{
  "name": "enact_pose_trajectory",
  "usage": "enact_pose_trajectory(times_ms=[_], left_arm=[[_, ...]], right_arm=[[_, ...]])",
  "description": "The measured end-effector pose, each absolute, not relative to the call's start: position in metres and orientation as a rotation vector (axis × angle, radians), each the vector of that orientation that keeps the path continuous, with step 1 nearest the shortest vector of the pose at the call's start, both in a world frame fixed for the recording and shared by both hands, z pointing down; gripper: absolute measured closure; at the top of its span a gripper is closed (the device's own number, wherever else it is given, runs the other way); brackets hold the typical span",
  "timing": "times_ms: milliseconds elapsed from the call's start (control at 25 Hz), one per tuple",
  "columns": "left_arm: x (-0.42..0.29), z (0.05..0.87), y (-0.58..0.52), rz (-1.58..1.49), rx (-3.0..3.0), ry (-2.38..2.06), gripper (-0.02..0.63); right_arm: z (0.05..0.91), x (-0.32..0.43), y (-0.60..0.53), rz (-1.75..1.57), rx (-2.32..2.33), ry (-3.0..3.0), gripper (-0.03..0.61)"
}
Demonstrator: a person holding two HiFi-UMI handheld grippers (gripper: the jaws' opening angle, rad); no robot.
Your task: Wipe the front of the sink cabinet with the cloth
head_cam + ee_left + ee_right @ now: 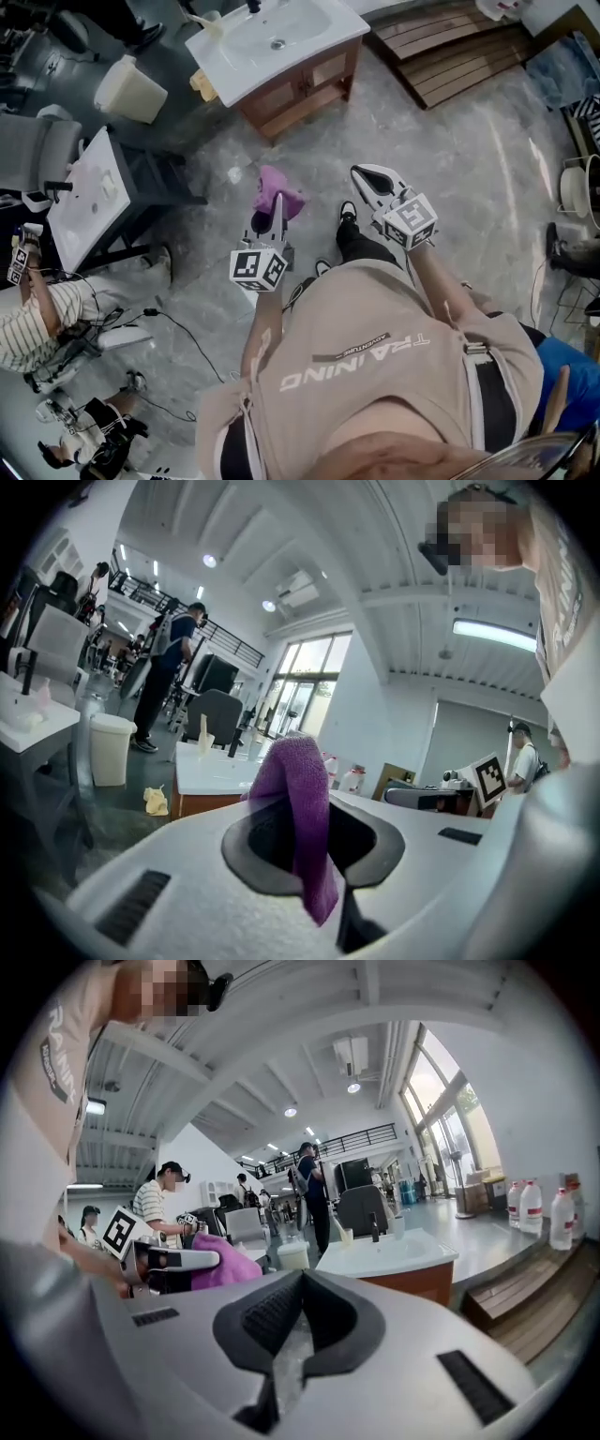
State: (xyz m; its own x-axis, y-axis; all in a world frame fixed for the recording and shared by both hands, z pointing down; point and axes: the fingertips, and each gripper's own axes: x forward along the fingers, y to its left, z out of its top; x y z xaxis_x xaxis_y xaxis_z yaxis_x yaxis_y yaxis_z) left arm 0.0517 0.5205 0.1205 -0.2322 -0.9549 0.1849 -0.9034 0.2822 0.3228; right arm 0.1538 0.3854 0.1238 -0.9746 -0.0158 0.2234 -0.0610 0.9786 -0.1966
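Note:
The sink cabinet (300, 89) is a wooden box under a white basin and stands on the floor ahead of me, apart from both grippers. My left gripper (273, 208) is shut on a purple cloth (279, 192), which bunches above the jaws and hangs down between them (302, 808). The cabinet (214, 782) lies well beyond that cloth. To the right, my right gripper (364, 175) is shut with nothing in it (300, 1279). From it I see the cabinet (408, 1274) ahead and the cloth (225, 1267) at the left.
A white bin (131, 89) and a yellow rag (202, 82) lie left of the cabinet. Another white sink unit (89, 192) stands at the left, with people (37, 319) and a floor cable (183, 328) near it. Wooden pallets (459, 47) lie at the right.

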Motion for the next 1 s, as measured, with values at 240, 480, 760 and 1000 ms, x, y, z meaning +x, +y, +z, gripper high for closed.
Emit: enact_pose_trajectory(times_ms=[240,480,760,1000], left_arm=[[0.019,0.120,0.461,-0.204,1.582,-2.248,0.574],[0.015,0.126,0.413,-0.159,1.553,-2.238,0.574],[0.014,0.130,0.373,-0.158,1.581,-2.177,0.574],[-0.019,0.129,0.359,-0.195,1.573,-2.179,0.574]], right_arm=[[0.131,0.122,0.306,0.296,-0.006,-2.925,0.566],[0.159,0.110,0.265,0.325,-0.091,-2.869,0.566],[0.178,0.099,0.240,0.436,-0.057,-2.864,0.566],[0.174,0.076,0.233,0.430,-0.085,-2.886,0.566]])
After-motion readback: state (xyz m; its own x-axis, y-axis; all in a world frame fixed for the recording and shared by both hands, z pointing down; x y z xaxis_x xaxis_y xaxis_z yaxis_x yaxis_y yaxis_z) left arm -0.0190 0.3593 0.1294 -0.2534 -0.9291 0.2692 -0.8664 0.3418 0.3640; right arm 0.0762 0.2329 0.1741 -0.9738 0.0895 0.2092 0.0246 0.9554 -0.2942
